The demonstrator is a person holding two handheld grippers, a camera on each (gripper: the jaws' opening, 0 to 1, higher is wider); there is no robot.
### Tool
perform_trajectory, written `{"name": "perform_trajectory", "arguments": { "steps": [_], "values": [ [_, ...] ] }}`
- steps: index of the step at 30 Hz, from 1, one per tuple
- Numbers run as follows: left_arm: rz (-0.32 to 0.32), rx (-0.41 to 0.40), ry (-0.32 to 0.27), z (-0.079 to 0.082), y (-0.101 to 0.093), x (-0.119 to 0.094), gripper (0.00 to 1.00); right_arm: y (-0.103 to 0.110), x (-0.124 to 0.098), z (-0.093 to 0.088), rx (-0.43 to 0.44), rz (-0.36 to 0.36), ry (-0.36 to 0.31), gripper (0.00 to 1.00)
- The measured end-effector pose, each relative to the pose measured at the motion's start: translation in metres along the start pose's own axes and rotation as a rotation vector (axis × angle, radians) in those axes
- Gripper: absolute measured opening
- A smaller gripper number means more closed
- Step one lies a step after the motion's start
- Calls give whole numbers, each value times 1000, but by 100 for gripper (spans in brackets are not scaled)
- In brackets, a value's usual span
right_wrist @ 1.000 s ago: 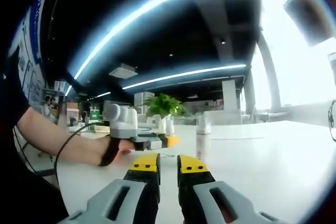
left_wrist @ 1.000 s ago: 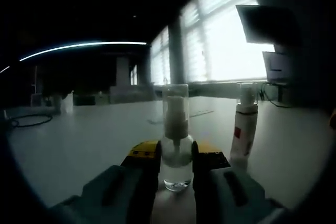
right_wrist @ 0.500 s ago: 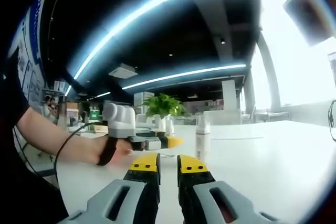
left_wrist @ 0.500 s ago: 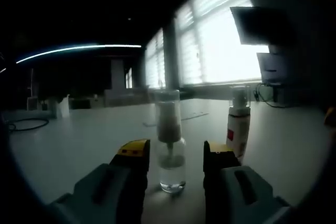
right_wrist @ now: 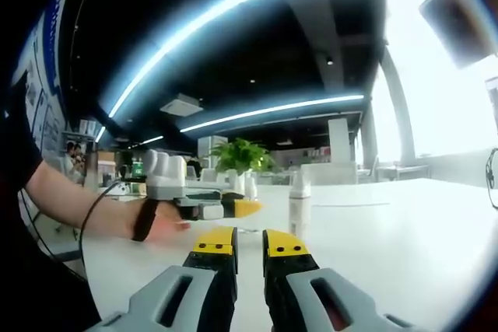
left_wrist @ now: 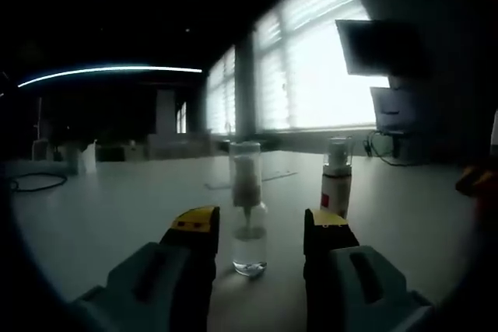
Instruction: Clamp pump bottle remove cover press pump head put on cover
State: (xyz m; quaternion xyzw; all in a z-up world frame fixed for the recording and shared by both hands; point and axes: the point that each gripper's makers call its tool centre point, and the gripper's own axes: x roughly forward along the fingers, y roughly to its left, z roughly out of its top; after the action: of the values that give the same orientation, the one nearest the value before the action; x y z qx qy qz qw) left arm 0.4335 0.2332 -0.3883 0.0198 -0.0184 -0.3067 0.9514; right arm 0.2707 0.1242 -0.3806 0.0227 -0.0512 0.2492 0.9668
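Note:
A clear pump bottle (left_wrist: 247, 219) with a clear cover over its white pump head stands upright on the white table (left_wrist: 109, 223). My left gripper (left_wrist: 259, 227) is open, one yellow-tipped jaw on each side of the bottle and apart from it. In the right gripper view, a hand holds the left gripper (right_wrist: 204, 201) at the left, its tips by the pump bottle (right_wrist: 250, 187). My right gripper (right_wrist: 250, 245) hangs low over the table, shut with nothing in it.
A white spray bottle with a red label (left_wrist: 335, 190) stands just right of the pump bottle, also seen as the white bottle (right_wrist: 298, 204). A black cable (left_wrist: 35, 183) lies at the far left. A monitor (left_wrist: 381, 48) stands at the back right.
My left gripper has opened and let go of the pump bottle, then drawn back a little. The bottle stays standing. The right gripper has not moved.

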Motion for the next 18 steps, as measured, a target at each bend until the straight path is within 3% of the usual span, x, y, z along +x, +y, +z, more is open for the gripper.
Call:
{"name": "perform_trajectory", "arguments": {
  "steps": [6,18],
  "values": [
    [-15,-20,-7,6,0,-20,35,1,0,1,4,-2,-2,8],
    [-57,22,-63,42,-5,-59,33,2,-1,1,9,-1,-3,8]
  ]
}}
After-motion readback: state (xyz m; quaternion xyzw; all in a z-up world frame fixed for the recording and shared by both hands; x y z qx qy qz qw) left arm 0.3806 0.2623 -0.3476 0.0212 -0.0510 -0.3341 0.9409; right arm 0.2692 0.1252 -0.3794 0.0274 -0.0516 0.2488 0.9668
